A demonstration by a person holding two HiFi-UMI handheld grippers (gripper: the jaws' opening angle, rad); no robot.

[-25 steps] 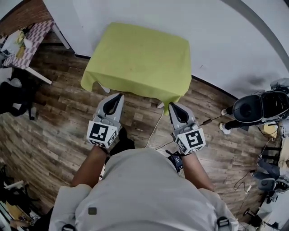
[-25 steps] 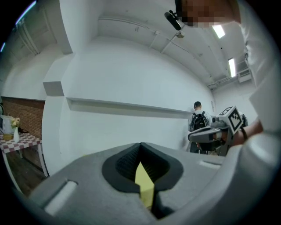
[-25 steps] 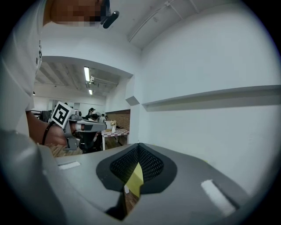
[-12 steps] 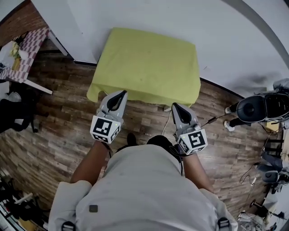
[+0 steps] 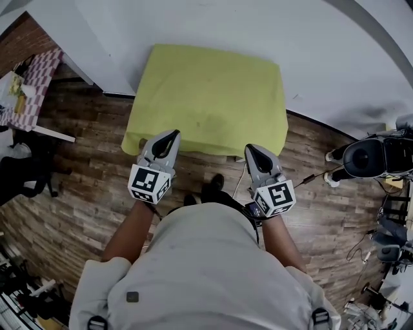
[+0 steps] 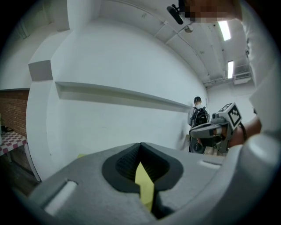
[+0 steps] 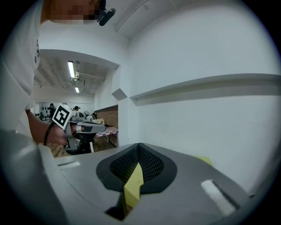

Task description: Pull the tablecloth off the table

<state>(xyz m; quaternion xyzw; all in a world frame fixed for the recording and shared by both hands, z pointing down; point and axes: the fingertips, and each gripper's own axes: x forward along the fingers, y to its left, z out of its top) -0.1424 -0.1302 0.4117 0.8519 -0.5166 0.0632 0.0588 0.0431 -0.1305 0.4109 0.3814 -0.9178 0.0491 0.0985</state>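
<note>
left gripper [image 5: 169, 135] and right gripper [image 5: 253, 150] are clamped shut on the tablecloth [image 5: 210, 97]'s near hem. its drooping corners have drawn taut toward six o'clock, yet it still covers the surface at twelve: the pull has barely begun.

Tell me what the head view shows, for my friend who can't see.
From above, a person's left gripper and right gripper pinch the near edge of a spread-out yellow-green tablecloth. Around it are a wooden floor and a white wall.
</note>
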